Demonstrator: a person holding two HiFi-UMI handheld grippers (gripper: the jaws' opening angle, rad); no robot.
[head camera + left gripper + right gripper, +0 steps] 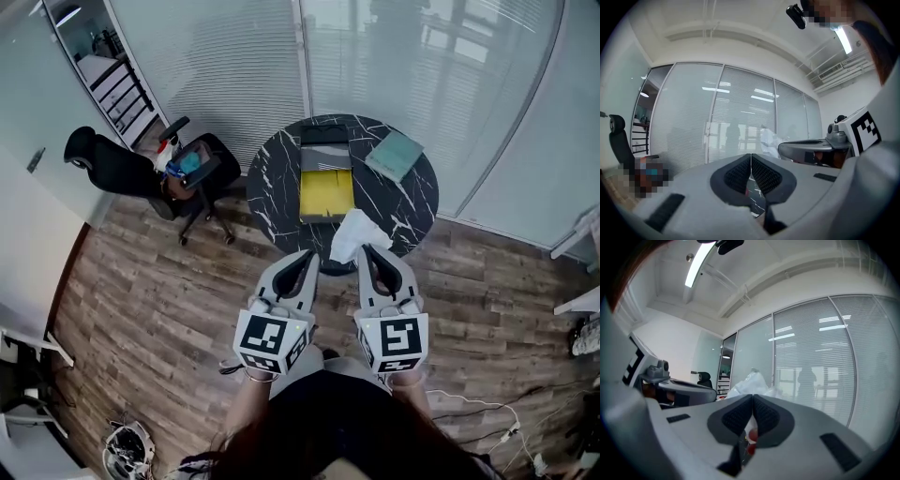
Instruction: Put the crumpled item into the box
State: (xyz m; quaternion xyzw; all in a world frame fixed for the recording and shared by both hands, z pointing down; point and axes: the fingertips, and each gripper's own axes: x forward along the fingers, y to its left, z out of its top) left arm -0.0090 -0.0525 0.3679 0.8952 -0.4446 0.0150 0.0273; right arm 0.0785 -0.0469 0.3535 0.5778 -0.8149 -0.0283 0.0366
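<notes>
A white crumpled item [356, 233] hangs above the near edge of the round black marble table [412, 202]. My right gripper [368, 249] is shut on its lower end. In the right gripper view the white crumple [749, 382] bulges up past the closed jaws of that gripper [753, 397]. A long open box [325, 182] with a yellow inside lies on the table just beyond it. My left gripper [308, 255] is held beside the right one, shut with nothing in it. In the left gripper view its pads [738, 174] meet, and the white item [768, 140] shows to the right.
A teal notebook [394, 154] lies on the table right of the box. A black office chair [150, 170] with things on its seat stands to the left on the wooden floor. Glass walls with blinds curve behind the table. Cables [487, 412] lie on the floor at the lower right.
</notes>
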